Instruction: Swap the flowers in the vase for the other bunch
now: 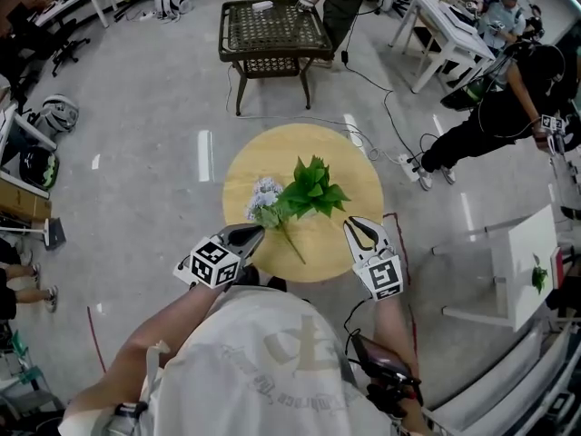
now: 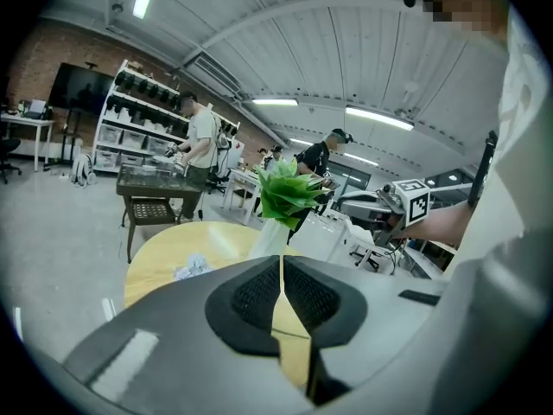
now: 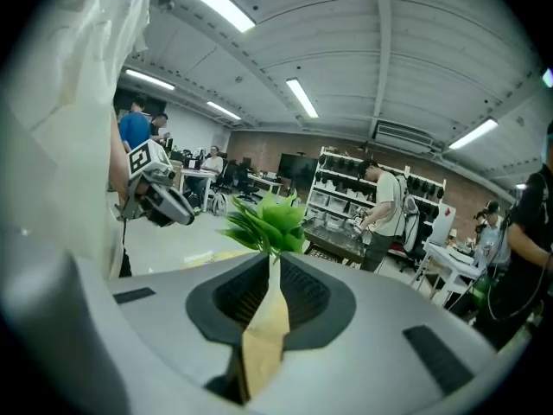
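A round wooden table (image 1: pixel 354 166) holds a white vase (image 2: pixel 270 240) with a green leafy bunch (image 1: pixel 313 189) in it. A pale blue-white flower bunch (image 1: pixel 265 196) lies flat on the table left of the vase, its stem pointing toward me. My left gripper (image 1: pixel 255 234) hovers at the table's near edge, shut and empty, a little short of that stem. My right gripper (image 1: pixel 357 228) hangs at the near right edge, also shut and empty. The left gripper view shows the green bunch (image 2: pixel 288 193) and the lying flowers (image 2: pixel 192 268). The right gripper view shows the green bunch (image 3: pixel 268 221) ahead.
A dark wicker table (image 1: pixel 272 27) stands behind the round one. White tables (image 1: pixel 449 34) and several people are at the back right. A cable and power strip (image 1: pixel 406 163) lie on the floor right of the table. A white stand (image 1: pixel 526 266) is at the right.
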Demonstrator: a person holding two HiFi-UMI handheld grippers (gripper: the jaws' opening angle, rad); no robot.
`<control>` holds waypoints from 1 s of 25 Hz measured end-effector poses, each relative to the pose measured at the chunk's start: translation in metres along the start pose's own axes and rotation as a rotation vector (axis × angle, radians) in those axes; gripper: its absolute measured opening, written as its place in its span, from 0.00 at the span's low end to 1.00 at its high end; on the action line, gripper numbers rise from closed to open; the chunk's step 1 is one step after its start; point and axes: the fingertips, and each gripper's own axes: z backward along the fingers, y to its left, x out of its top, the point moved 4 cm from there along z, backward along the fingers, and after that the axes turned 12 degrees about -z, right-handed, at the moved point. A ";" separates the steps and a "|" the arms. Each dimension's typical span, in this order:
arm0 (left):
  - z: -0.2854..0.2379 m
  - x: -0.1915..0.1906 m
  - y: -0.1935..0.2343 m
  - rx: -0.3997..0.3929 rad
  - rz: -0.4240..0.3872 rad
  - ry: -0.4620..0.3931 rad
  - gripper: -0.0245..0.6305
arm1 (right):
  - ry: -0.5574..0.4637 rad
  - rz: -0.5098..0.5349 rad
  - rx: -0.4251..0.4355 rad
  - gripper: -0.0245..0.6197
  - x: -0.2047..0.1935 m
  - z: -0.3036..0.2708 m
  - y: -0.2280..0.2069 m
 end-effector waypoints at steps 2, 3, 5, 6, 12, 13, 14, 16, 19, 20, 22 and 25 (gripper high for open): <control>0.001 -0.001 0.002 -0.003 0.004 -0.003 0.06 | 0.009 0.038 0.001 0.05 0.005 0.001 -0.002; 0.002 -0.002 0.002 -0.005 0.005 -0.004 0.06 | 0.014 0.057 0.002 0.06 0.009 0.001 -0.003; 0.004 -0.003 0.003 -0.009 0.007 -0.006 0.06 | 0.030 0.103 0.008 0.20 0.014 0.002 -0.002; 0.005 -0.003 0.003 -0.011 0.009 -0.007 0.06 | 0.040 0.133 0.012 0.24 0.016 0.002 0.000; 0.009 -0.007 0.007 -0.017 0.022 -0.009 0.06 | 0.094 0.331 -0.017 0.37 0.037 -0.001 0.009; 0.009 -0.007 0.008 -0.017 0.023 -0.009 0.06 | 0.097 0.358 -0.016 0.38 0.040 -0.003 0.011; 0.010 -0.007 0.008 -0.017 0.024 -0.011 0.06 | 0.100 0.383 -0.013 0.39 0.042 -0.005 0.014; 0.011 -0.007 0.009 -0.015 0.027 -0.014 0.06 | 0.115 0.424 -0.008 0.40 0.048 -0.009 0.019; 0.012 -0.006 0.011 -0.012 0.029 -0.017 0.06 | 0.123 0.487 -0.009 0.42 0.050 -0.014 0.022; 0.012 -0.006 0.011 -0.011 0.029 -0.018 0.06 | 0.119 0.513 -0.014 0.42 0.049 -0.016 0.021; 0.013 -0.006 0.013 -0.009 0.030 -0.018 0.06 | 0.125 0.550 -0.017 0.42 0.051 -0.019 0.022; 0.013 -0.006 0.016 0.000 0.031 -0.020 0.06 | 0.161 0.602 0.006 0.43 0.056 -0.025 0.028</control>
